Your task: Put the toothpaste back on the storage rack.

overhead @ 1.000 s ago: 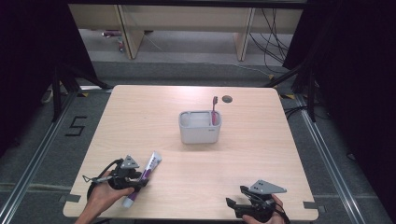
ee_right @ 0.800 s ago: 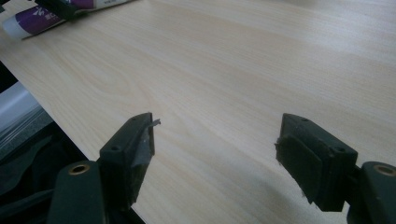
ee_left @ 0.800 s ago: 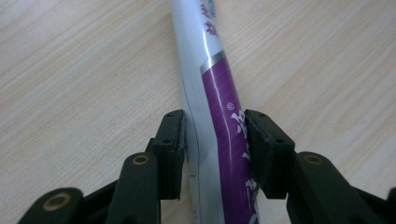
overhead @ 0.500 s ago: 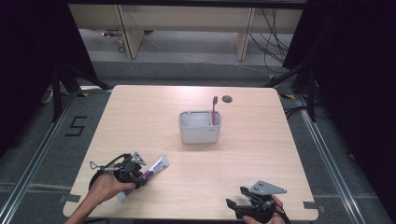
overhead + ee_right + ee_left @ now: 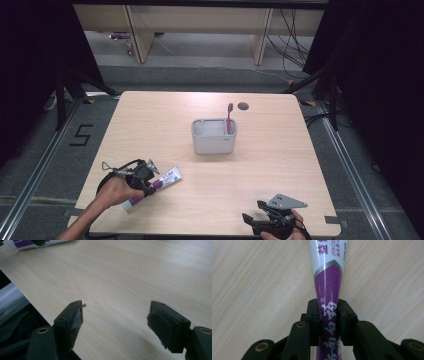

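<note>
The left claw is clamped on the purple lower part of a toothpaste tube, its jaws having just been closing until the pads pinch the tube from both sides; in the left gripper view the tube runs straight away from the claw, purple near the pads and white with printed lettering farther out. In the high view the left claw grips the toothpaste tube near the front left corner of the tabletop, the tube lying flat and slanting toward the middle. The right claw has its jaws wide apart with nothing between them, low over the bare wood at the front right edge. Well away, near the tabletop's centre, stands a grey holder with a toothbrush upright in its right side
</note>
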Action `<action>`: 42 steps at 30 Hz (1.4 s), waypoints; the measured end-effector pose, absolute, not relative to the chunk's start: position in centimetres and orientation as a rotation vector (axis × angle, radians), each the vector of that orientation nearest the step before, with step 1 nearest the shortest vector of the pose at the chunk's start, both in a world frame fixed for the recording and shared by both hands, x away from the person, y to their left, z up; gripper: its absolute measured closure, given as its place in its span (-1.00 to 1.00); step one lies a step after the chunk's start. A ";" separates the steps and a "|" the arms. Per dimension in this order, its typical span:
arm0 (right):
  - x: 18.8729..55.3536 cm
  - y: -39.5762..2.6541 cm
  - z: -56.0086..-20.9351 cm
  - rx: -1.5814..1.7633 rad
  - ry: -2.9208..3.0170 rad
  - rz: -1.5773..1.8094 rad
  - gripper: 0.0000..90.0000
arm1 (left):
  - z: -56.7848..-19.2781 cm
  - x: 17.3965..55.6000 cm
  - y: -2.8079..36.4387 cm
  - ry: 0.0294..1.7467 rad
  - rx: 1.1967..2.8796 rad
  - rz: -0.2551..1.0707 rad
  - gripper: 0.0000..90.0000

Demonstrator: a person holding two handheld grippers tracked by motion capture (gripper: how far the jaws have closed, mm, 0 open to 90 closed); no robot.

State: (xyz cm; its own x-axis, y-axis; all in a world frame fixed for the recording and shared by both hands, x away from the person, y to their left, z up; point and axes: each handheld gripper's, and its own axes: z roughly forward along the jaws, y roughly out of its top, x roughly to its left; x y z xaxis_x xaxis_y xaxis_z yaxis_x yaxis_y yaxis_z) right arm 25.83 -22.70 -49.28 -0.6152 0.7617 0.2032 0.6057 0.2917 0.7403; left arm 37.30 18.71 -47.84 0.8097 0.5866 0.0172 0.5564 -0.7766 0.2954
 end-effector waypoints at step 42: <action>26.0 -22.7 -49.5 1.266 2.385 1.235 -0.37 | -47.7 38.3 17.4 0.750 2.843 0.109 0.67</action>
State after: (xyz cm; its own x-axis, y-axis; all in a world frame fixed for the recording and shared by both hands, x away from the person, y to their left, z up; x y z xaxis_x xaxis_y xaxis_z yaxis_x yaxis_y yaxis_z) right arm 25.96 -22.66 -49.54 -0.6244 0.7512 0.2141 0.6081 0.2955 0.7368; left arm 38.34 17.43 -47.68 0.8686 0.4952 0.0203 0.4805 -0.8515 0.2099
